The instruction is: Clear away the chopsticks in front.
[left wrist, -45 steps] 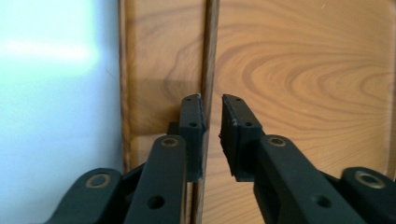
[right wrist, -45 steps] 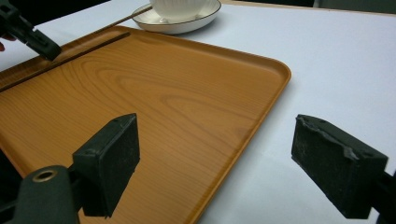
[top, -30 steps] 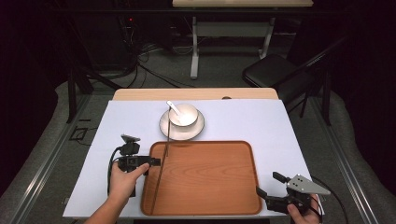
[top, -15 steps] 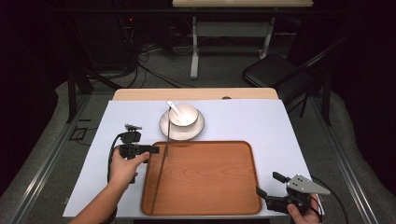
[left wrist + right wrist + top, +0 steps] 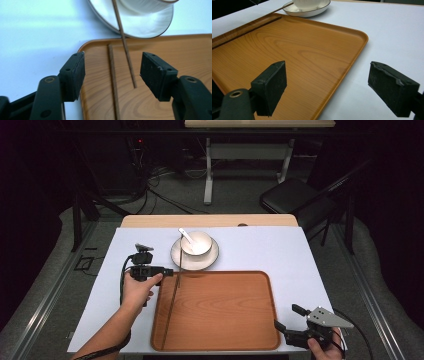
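Shifted upward in the high view since the earlier frames, the left gripper (image 5: 167, 270) is now seen at centre left, beside the upper left corner of the tray (image 5: 250, 340). Its jaws have just been opening and stand spread, with nothing pinched. Two chopsticks are shown in the left gripper view: one chopstick (image 5: 113, 80) lying flat along the tray's edge, the other chopstick (image 5: 124, 45) propped with its upper end on the plate (image 5: 150, 27) under the bowl (image 5: 196, 243). The right gripper (image 5: 289, 320), at lower right, is held with jaws spread and empty.
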### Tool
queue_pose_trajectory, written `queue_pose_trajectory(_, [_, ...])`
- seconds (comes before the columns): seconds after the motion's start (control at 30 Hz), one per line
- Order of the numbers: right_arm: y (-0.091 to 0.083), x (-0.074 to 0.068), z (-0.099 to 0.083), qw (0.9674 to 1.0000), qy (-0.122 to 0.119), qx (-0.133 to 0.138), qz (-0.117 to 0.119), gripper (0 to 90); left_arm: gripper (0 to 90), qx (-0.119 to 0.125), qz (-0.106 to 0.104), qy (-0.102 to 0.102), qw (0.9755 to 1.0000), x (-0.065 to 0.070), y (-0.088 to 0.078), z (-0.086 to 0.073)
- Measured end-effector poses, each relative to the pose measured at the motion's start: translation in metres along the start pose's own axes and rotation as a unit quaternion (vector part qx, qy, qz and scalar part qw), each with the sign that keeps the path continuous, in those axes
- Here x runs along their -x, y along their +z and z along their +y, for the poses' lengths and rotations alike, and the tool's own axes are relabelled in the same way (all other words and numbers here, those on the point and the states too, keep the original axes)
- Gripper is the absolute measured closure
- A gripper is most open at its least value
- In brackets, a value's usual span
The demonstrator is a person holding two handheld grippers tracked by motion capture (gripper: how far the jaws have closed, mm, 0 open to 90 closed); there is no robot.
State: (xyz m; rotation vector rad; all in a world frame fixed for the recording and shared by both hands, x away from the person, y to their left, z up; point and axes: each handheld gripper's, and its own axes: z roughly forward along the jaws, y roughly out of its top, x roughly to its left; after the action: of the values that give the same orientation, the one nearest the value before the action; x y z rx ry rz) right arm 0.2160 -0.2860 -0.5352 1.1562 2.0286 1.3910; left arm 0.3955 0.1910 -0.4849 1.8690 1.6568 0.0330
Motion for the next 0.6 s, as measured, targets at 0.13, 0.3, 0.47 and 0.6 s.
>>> queue_pose_trajectory(0.13, [0.0, 0.0, 0.0, 1.0, -0.001, 0.0, 0.0, 15.1, 33.2, 0.013, -0.006, 0.004, 0.9999, 0.001, 0.0, 0.006])
queue_pose_trajectory(0.3, [0.0, 0.0, 0.0, 1.0, -0.001, 0.0, 0.0, 15.1, 33.2, 0.026, -0.006, 0.005, 0.9996, 0.003, 0.003, 0.014])
queue_pose_trajectory(0.47, [0.0, 0.0, 0.0, 1.0, -0.001, 0.0, 0.0, 15.0, 40.1, 0.03, 0.001, 0.009, 0.9995, 0.005, 0.006, 0.022])
queue_pose_trajectory(0.6, [0.0, 0.0, 0.0, 1.0, -0.001, 0.001, 0.001, 15.1, 46.7, 0.033, -0.001, 0.008, 0.9994, 0.005, 0.01, 0.029])
